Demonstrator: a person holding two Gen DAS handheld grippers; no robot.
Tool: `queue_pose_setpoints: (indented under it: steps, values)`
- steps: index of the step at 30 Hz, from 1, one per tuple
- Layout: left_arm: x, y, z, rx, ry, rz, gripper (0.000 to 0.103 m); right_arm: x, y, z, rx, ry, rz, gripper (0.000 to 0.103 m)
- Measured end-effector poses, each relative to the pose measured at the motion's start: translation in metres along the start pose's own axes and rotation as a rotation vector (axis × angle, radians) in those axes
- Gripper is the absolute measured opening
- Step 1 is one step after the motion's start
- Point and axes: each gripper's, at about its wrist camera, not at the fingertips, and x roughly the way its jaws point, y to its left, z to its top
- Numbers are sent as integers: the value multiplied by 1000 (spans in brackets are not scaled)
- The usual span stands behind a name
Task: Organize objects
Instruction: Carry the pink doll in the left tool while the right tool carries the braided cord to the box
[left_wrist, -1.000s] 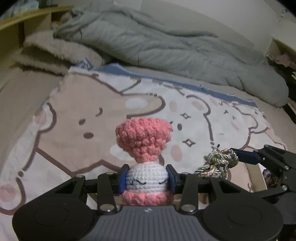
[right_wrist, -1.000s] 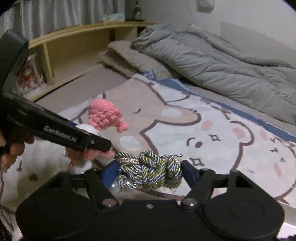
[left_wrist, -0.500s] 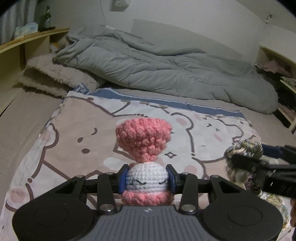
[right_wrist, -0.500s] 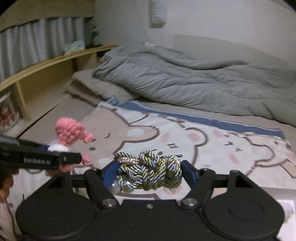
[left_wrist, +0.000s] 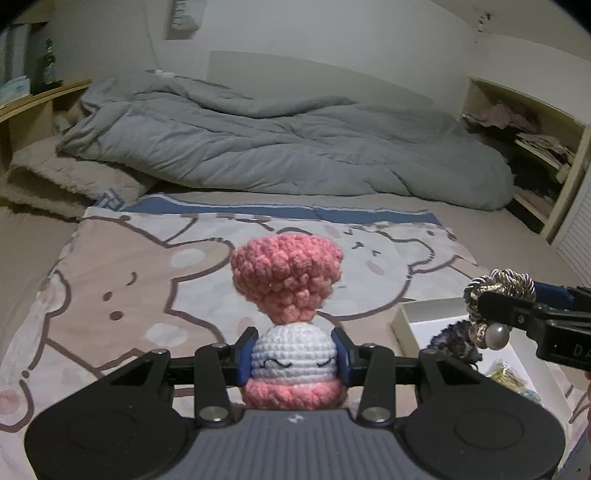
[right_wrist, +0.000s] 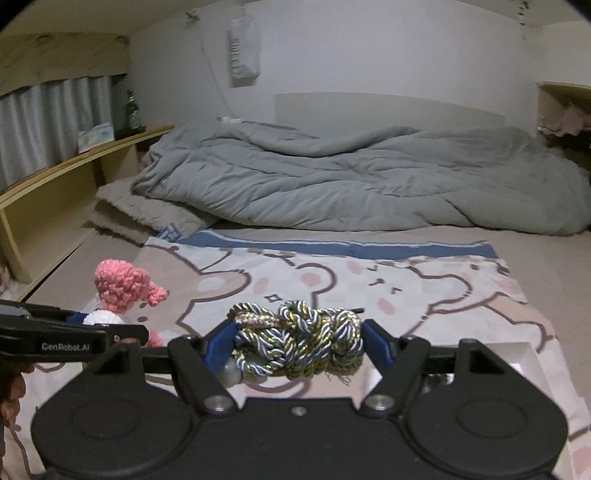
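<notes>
Left gripper (left_wrist: 293, 360) is held above the bear-print blanket (left_wrist: 122, 295), angled down toward it, jaws clamped on the white middle of a crochet doll (left_wrist: 291, 325). The doll sits upright between the blue pads: bumpy pink yarn top, smooth white knit face with closed eyes, fuzzy pink ruffle at the bottom.

Right gripper (right_wrist: 299, 345) is also tilted down over the blanket, to the right of the left one, jaws pressed on both ends of a knotted cord bundle (right_wrist: 299, 341). The cord is twisted rope in blue, white and gold, shiny, lumpy, with a pearl bead (left_wrist: 496, 334) hanging under it. In the right wrist view the left gripper comes in from the left edge, with fingers of the person's hand (right_wrist: 11, 387) behind it.

A white open box (left_wrist: 413, 321) lies on the blanket's near right side, thin straight walls, some small items inside, too blurred to name. It sits just below the right gripper in the left wrist view.

The blanket is flat and soft, mostly bare ahead of both grippers. A rumpled grey duvet (left_wrist: 288, 151) lies past its far blue edge. A wooden shelf (right_wrist: 70, 173) runs along the blanket's left side.
</notes>
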Motion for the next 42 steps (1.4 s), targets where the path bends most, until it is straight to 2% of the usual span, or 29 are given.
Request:
queue_pose_setpoints:
  steps: [5, 26, 37, 42]
  values:
    - [6, -22, 3, 2, 3, -49, 44, -10, -25, -7, 22, -8, -35, 75]
    - [48, -126, -6, 185, 63, -170, 44, -32, -103, -36, 92, -1, -116, 75]
    - [81, -162, -13, 245, 128, -227, 44, -31, -152, -57, 147, 53, -164, 75]
    - [106, -176, -12, 238, 170, -252, 44, -28, -170, -71, 157, 100, -171, 75]
